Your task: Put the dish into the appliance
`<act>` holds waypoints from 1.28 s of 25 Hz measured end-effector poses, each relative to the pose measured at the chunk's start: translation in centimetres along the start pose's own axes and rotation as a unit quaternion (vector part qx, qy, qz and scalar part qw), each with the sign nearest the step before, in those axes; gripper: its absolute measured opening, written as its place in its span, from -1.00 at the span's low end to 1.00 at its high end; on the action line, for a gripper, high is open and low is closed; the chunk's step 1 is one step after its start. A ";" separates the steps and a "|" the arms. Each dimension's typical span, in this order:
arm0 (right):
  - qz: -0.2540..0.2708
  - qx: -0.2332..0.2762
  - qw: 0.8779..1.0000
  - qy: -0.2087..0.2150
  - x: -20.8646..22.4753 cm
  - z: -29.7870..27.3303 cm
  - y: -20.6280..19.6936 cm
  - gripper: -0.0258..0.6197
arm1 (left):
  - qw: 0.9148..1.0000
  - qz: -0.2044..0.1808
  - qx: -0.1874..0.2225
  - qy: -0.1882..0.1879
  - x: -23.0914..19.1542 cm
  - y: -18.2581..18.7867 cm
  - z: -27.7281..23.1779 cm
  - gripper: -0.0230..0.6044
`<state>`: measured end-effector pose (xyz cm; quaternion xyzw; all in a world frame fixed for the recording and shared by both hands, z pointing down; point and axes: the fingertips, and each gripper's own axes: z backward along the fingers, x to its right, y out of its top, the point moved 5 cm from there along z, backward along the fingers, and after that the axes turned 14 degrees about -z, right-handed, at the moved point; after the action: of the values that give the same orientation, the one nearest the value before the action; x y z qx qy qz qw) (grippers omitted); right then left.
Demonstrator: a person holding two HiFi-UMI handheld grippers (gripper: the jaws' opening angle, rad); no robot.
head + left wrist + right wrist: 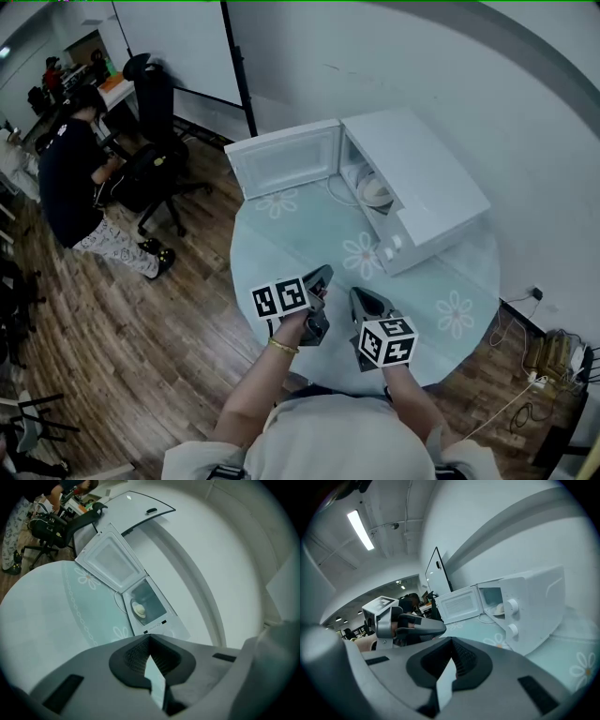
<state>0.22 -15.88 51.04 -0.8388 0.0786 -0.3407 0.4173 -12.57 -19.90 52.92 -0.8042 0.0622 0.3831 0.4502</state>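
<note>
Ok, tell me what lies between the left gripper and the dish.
In the head view, only flowered tablecloth and a thin white cord lie between left gripper and dish.

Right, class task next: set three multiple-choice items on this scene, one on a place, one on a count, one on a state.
1. Where is the dish relative to the microwave? A on top; B inside; C beside.
2. How many knobs on the microwave's front? A two; B four; C none.
3. The microwave door is: A shut; B open; C removed.
Key: B, it lies in the cavity; A, two white knobs show; B, the door stands swung wide.
</note>
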 end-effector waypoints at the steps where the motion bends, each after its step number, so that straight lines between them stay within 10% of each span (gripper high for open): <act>1: 0.003 -0.001 1.000 0.000 -0.1 0.2 -0.2 -0.90 | 1.000 -0.002 0.000 0.001 0.2 -0.3 0.4 -0.89; 32: 0.007 -0.004 1.000 0.006 -1.2 3.6 -2.6 -0.91 | 0.996 -0.066 -0.060 0.012 3.0 -5.7 5.1 -0.89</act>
<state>1.23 -11.44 50.88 -0.8380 0.0880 -0.3423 0.4157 -10.85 -11.89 53.21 -0.8365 -0.0093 0.3460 0.4247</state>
